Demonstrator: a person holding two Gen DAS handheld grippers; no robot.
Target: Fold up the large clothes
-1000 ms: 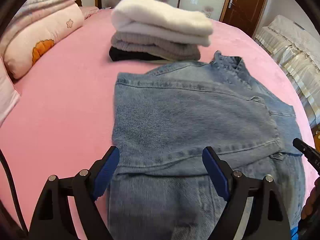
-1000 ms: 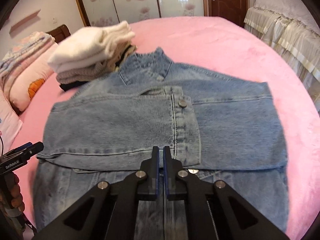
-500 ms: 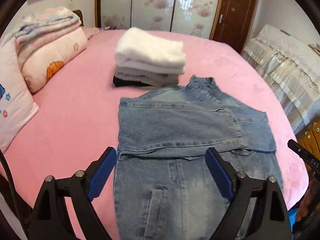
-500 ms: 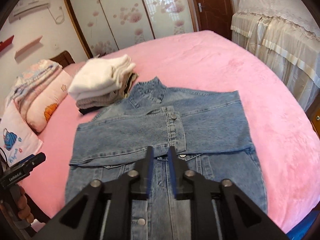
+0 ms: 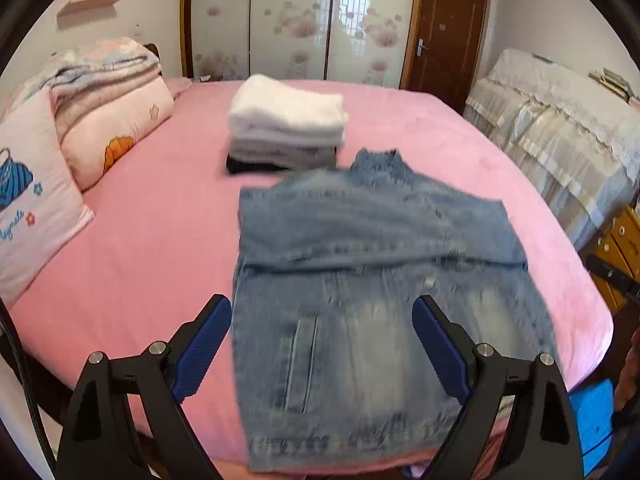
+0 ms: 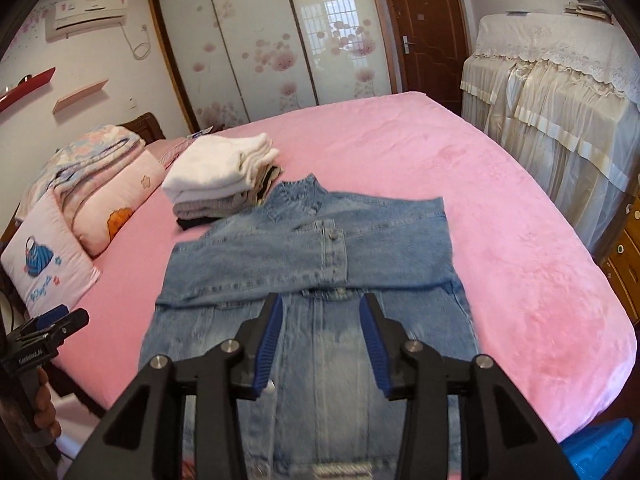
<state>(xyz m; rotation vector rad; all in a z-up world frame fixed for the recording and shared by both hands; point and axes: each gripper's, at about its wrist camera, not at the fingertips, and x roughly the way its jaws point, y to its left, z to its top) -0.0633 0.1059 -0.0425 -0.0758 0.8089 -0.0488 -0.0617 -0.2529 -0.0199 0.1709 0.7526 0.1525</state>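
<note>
Jacket (image 6: 312, 280) flat on bed (image 6: 500, 240), sleeves crossed, hem over near edge. Left gripper (image 5: 322, 344) spread, empty; right gripper (image 6: 320, 340) opening, empty. Risk: uneven hem grabs skew next fold, shift sleeves

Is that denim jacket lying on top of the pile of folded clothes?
No, the denim jacket lies flat on the pink bed, with the pile of folded clothes standing beside its collar.

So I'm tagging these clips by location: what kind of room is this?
A home bedroom, most likely: a pink-sheeted bed, pillows beside folded bedding, and a floral sliding-door wardrobe.
</note>
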